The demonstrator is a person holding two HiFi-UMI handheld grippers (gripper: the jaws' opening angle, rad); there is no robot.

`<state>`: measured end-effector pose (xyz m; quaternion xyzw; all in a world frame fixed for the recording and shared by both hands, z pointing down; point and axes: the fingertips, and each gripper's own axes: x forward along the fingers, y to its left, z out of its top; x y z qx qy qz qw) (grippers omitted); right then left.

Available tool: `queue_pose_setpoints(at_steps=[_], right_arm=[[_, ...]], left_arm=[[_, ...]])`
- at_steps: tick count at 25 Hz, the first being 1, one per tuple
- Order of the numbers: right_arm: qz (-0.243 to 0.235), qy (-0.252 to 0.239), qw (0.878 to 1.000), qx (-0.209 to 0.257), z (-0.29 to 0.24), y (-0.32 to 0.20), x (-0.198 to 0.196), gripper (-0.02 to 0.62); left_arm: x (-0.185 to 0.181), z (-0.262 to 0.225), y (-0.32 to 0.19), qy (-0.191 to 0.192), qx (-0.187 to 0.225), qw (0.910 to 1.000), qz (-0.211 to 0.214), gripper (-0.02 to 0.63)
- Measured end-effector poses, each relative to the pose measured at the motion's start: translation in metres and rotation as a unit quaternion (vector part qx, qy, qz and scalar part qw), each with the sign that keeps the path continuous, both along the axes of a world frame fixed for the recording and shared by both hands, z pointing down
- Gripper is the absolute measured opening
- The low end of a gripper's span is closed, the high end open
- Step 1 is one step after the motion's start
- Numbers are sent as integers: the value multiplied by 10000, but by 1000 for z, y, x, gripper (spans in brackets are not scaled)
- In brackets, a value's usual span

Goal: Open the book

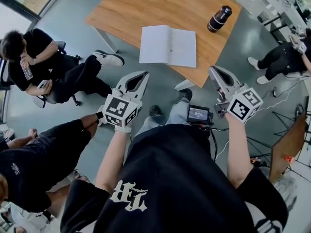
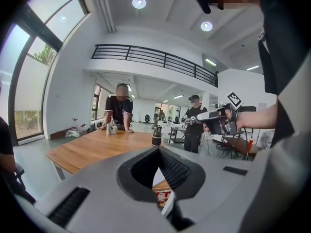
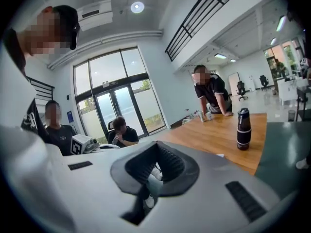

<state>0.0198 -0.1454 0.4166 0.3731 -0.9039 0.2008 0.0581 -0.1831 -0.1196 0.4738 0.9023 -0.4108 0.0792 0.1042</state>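
Observation:
The book (image 1: pixel 167 46) lies open on the wooden table (image 1: pixel 141 6), its white pages facing up, near the table's front edge. Both grippers hang in the air on my side of the table, apart from the book. My left gripper (image 1: pixel 142 75) points at the book's left corner, jaws closed together with nothing between them. My right gripper (image 1: pixel 214 71) is to the book's lower right, also shut and empty. In the left gripper view the left gripper (image 2: pixel 158 148) has its tips touching. In the right gripper view the right gripper (image 3: pixel 156 143) shows the same.
A black bottle (image 1: pixel 219 18) lies on the table's far right part. People sit on the left (image 1: pixel 46 67) and lower left (image 1: pixel 39 169), and another person (image 1: pixel 286 57) is on the right. A person (image 2: pixel 118 111) leans on the table's far side. A small screen (image 1: pixel 198 114) hangs at my waist.

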Motion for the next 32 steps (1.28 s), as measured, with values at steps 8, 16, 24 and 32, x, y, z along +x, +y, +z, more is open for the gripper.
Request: queue_pose_setpoints(at_steps=[8,16,24,32], right_arm=[[60,241,9994,223,-8,16,21,-14],[-114,986,9933,590,-1,21,59,-15],[-161,1251,9895,699,3,22,110,-15],[-118,1159,9904,743,2,10,152,-15]], left_arm=[[21,-33,8,18,284,9995,163,6],[69,-48,-3,97,367,9990,254,6],[125,-59,-6,119,389,9989,247,6],[167,-61,-16,69,432,9988,205,6]])
